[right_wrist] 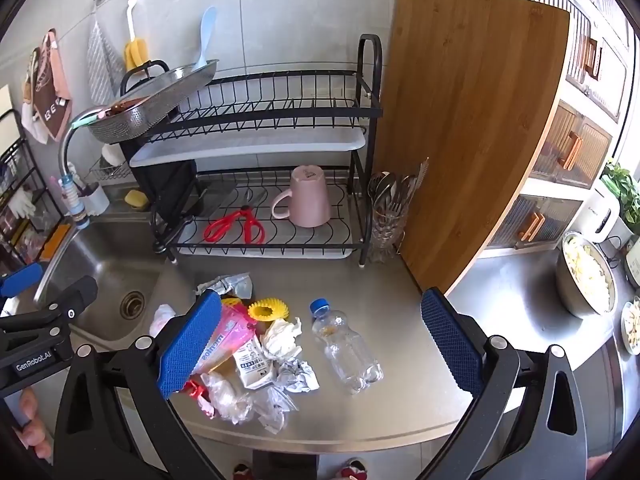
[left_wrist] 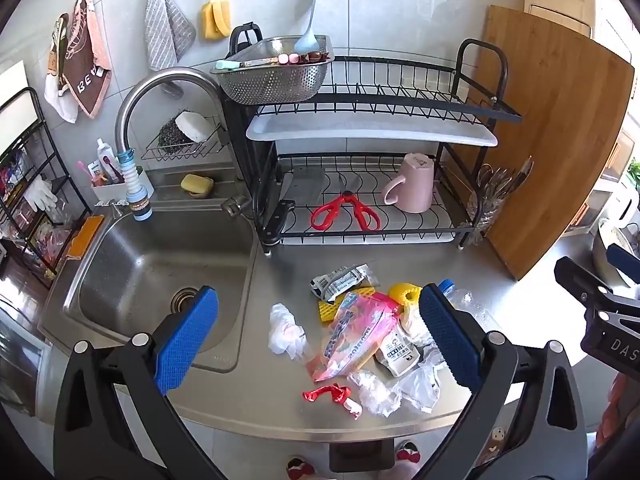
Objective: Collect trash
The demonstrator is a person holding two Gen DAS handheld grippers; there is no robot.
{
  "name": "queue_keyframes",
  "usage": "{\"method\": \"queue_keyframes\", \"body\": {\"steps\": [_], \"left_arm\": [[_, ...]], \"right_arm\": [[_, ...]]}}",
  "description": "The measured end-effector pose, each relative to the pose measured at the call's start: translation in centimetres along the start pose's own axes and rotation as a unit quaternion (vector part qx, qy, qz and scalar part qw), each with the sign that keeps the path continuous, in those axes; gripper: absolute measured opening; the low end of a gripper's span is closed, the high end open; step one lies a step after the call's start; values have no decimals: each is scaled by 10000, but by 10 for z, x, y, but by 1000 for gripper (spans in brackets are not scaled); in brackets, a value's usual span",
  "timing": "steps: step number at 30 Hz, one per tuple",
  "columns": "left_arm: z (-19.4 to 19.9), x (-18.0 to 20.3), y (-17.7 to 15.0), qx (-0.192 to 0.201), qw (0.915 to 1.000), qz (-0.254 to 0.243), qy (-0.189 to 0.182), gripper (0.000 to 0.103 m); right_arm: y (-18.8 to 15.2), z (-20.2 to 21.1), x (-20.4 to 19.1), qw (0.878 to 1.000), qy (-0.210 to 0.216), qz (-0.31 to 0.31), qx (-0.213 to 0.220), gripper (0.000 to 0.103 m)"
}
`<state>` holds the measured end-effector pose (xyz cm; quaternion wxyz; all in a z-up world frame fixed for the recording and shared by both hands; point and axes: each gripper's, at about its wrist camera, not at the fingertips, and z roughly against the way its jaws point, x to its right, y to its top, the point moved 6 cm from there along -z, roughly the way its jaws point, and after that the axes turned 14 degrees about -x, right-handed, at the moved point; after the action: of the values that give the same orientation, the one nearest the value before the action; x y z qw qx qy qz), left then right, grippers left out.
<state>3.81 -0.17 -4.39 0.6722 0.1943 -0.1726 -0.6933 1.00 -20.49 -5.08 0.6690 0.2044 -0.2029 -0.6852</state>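
Note:
A pile of trash lies on the steel counter (left_wrist: 288,272): a pink snack bag (left_wrist: 352,332), a white crumpled tissue (left_wrist: 286,330), a red wrapper (left_wrist: 332,394), a silver wrapper (left_wrist: 344,280), clear plastic film (left_wrist: 376,392) and a yellow ring (left_wrist: 406,294). In the right wrist view I see an empty clear bottle with a blue cap (right_wrist: 344,346), crumpled paper (right_wrist: 282,338) and foil (right_wrist: 298,374). My left gripper (left_wrist: 320,340) is open above the pile. My right gripper (right_wrist: 320,344) is open above the bottle. Both are empty.
A sink (left_wrist: 160,272) lies left of the trash. A black dish rack (left_wrist: 360,200) behind holds red scissors (left_wrist: 344,210) and a pink mug (left_wrist: 412,190). A wooden cutting board (right_wrist: 472,128) leans on the right. A steel bowl of food (right_wrist: 586,280) sits far right.

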Motion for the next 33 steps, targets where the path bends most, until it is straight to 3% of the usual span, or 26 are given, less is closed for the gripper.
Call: {"method": "queue_keyframes", "body": {"steps": [13,33], "left_arm": [[1,-1,0,17,10000,21,0,95],[1,-4,2,-2,10000,37,44,95]], "right_arm": [[0,2,1,9999,-147,18,72,100],[2,-2,-1,10000,-14,-13,46,100]]}}
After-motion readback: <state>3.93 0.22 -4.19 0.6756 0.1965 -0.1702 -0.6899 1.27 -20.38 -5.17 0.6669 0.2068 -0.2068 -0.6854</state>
